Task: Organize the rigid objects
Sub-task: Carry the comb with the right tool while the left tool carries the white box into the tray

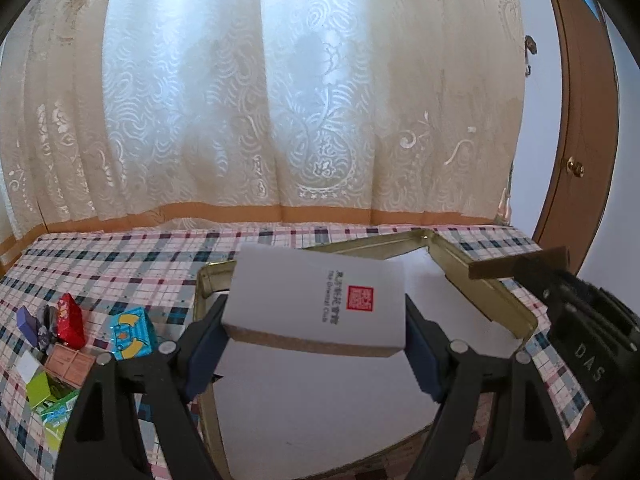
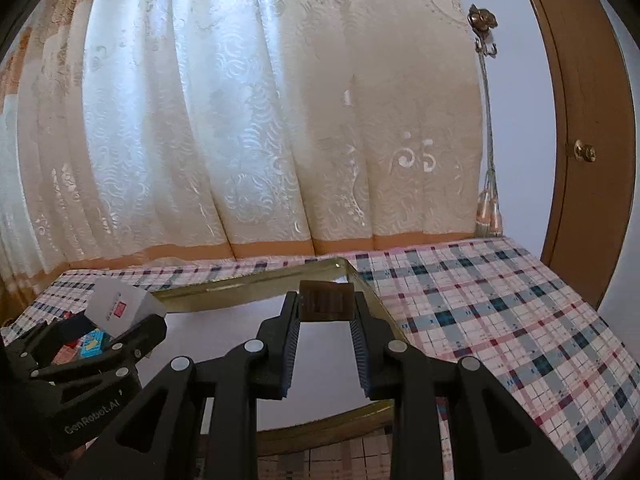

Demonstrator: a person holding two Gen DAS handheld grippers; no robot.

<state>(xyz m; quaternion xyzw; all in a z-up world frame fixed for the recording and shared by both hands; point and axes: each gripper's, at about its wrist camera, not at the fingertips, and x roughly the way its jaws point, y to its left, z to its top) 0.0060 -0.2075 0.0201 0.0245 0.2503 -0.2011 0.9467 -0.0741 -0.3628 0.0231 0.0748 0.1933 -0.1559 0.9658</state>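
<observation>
Left gripper: clamped on white rectangular cardboard box, held above gold metal tray | Right gripper: closed on small brown square block, tray's 1 o'clock corner.

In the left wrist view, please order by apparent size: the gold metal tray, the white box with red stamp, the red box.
1. Gold metal tray
2. White box with red stamp, enlarged by nearness to the camera
3. Red box
</observation>
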